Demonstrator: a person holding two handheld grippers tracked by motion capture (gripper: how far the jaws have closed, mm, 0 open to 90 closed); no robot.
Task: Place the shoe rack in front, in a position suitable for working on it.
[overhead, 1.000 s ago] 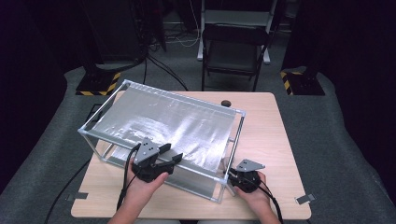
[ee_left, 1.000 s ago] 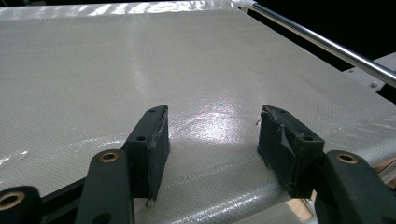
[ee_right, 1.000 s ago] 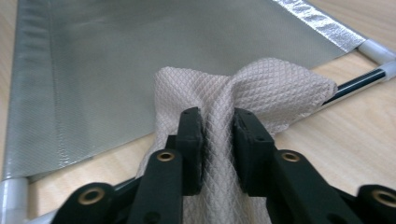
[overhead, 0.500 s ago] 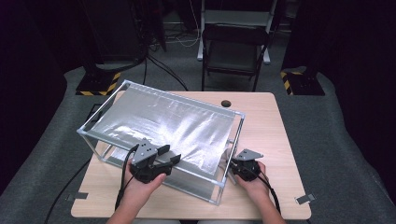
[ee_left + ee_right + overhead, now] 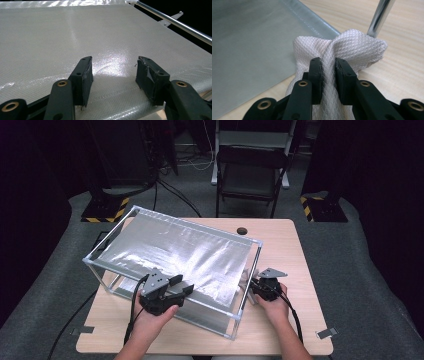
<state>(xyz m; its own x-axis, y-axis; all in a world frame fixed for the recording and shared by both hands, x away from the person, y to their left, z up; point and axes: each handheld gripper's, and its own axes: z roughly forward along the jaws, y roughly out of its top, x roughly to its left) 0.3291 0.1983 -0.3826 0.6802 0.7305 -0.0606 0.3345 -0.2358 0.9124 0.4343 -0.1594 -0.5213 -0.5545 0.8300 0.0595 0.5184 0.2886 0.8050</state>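
Cloth point(image 5: 342, 47) sits bunched between our right tongs point(image 5: 328, 66), pinched tight by both jaws, just beside the upright metal post point(image 5: 380, 17) at the near right corner of the frame point(image 5: 235, 317). In the high view the right tongs point(image 5: 264, 287) hang at that same corner, low against the counter point(image 5: 295, 245). Our left tongs point(image 5: 113, 71) stand partly open over the stretched sheet point(image 5: 75, 32) on top of the frame, nothing between the jaws, which have just been closing a little; the sheet lies under them, not in them. Seen from above, the left tongs point(image 5: 167, 292) hover at the near edge of the sheet point(image 5: 175, 250).

To do this step well, we judge the right grip should stay firm and draw the cloth evenly, clear of the post so it does not snag. Our left tongs should hold the sheet's near edge down or catch it squarely. Farther off, a chair point(image 5: 252, 167) stands behind the counter.
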